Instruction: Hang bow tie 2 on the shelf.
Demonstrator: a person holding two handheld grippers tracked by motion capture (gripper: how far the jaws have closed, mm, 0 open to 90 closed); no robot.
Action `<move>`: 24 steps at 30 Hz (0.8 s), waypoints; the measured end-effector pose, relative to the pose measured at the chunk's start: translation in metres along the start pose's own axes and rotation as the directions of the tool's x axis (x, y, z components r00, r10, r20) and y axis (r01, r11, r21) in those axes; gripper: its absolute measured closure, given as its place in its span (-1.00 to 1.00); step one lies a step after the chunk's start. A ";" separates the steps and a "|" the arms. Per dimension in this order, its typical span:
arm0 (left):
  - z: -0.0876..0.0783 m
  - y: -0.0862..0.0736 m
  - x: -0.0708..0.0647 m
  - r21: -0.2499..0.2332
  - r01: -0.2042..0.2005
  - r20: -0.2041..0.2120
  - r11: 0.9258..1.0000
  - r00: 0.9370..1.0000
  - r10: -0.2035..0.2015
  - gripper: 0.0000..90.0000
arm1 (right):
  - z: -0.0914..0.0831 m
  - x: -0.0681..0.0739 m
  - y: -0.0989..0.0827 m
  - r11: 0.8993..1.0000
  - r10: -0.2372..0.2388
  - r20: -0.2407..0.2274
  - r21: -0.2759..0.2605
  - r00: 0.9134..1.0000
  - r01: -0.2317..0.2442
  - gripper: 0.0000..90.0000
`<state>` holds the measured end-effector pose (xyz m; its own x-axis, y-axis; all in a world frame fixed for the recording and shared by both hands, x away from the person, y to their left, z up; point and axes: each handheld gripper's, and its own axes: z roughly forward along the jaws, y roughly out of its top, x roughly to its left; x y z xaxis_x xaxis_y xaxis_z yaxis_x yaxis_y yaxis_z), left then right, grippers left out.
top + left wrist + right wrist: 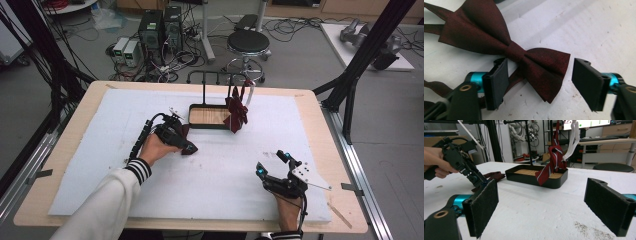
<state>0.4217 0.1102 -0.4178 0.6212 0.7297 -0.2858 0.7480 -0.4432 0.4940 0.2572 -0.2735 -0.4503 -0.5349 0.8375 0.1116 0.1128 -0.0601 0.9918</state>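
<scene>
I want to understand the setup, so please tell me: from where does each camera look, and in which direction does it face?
High view: above the person's side, facing forward and down on the white-covered table; both forearms show.
Left gripper view: rides on the left hand-held gripper, looking down at the dark red bow tie between its open jaws.
Right gripper view: rides on the right hand-held gripper, facing across the table to the black tray; the person's other hand shows.
Shared: high and right gripper views both show the striped necktie.

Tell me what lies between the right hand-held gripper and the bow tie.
Bare white table cover, in the high view, separates the right hand-held gripper from the bow tie. The left hand-held gripper is at the tie.
</scene>
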 end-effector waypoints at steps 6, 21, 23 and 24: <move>0.001 0.000 0.002 0.004 0.011 -0.025 1.000 1.000 -0.011 -0.02 | 0.001 0.000 0.000 1.000 -0.005 -0.001 0.003 1.000 0.005 -0.75; 0.001 0.001 -0.002 0.028 0.065 -0.042 0.997 0.997 -0.064 0.00 | 0.002 0.001 -0.002 1.000 -0.008 -0.002 0.018 1.000 0.008 -0.75; 0.001 0.002 -0.003 0.032 0.059 -0.055 0.998 0.997 -0.057 0.03 | 0.002 0.001 -0.002 1.000 -0.003 -0.002 0.016 1.000 0.003 -0.75; 0.001 0.002 -0.003 0.036 0.058 -0.062 0.998 0.997 -0.056 0.05 | 0.002 0.000 -0.002 1.000 -0.006 0.000 0.014 1.000 0.006 -0.75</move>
<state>0.4213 0.1063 -0.4169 0.5628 0.7841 -0.2618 0.7908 -0.4185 0.4466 0.2584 -0.2721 -0.4521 -0.5359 0.8377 0.1057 0.1217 -0.0473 0.9914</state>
